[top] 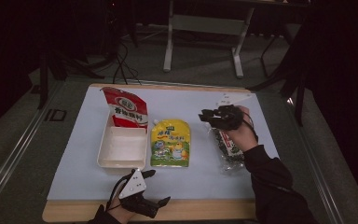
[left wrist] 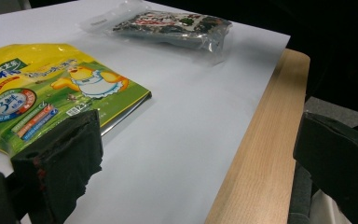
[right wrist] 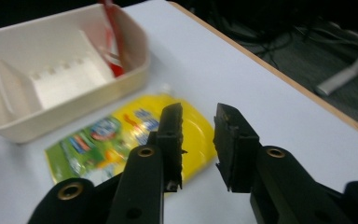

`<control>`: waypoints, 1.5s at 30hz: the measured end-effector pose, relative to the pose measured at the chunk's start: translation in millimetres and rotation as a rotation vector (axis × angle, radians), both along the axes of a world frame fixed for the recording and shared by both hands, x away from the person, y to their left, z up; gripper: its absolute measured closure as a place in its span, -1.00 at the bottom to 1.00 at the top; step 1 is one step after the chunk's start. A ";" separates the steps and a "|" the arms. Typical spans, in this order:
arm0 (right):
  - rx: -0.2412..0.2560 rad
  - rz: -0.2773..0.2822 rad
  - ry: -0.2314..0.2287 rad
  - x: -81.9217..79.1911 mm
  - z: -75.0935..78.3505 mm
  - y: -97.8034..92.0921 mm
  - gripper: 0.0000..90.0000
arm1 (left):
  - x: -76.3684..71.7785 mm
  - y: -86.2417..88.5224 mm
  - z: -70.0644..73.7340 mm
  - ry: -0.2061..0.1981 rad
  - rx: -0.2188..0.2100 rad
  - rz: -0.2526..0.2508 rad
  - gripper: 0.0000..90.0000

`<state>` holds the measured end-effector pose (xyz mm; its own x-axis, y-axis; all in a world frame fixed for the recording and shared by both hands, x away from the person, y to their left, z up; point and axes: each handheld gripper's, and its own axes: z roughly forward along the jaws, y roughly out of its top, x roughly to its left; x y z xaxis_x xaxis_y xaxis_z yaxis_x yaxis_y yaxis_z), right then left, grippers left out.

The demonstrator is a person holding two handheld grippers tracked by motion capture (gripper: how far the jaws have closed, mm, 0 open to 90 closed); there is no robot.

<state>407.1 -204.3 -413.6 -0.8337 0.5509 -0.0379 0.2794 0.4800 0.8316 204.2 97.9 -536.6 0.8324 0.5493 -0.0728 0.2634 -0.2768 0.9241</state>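
High view, right tool [top: 204,114] slightly parted, empty, above dark snack bag [top: 227,150], left tool [top: 161,187] spread, near yellow pouch [top: 170,143].

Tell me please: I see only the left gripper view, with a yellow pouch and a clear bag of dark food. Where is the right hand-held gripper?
Observer: In the high view, the right hand-held gripper is over the far end of the clear bag.
Operator: Does it hold something?
Observer: No. In the right gripper view, its jaws stand a little apart with nothing between them.
Operator: Is there any container on the table?
Observer: Yes. A white tray lies just left of the yellow pouch.
Operator: Is anything in the tray?
Observer: A red bag stands at its far end; the rest looks bare.
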 end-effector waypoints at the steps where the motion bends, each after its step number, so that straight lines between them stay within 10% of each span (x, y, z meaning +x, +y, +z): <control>1: 0.003 -0.012 0.002 0.9 -1.2 -6.3 0.73 | 0.1 0.0 -0.3 0.002 0.000 -0.001 -0.94; 22: -0.175 -0.377 0.083 30.5 -59.0 -124.1 1.00 | 0.3 -1.3 -1.2 0.008 0.007 -0.006 -0.94; 32: -0.296 -0.484 0.146 34.3 -93.6 -153.4 1.00 | 1.4 -2.5 -2.6 0.017 0.009 -0.011 -0.94; 45: -0.312 -0.546 0.209 34.6 -119.0 -167.4 1.00 | 2.1 -3.5 -3.8 0.026 0.013 -0.014 -0.94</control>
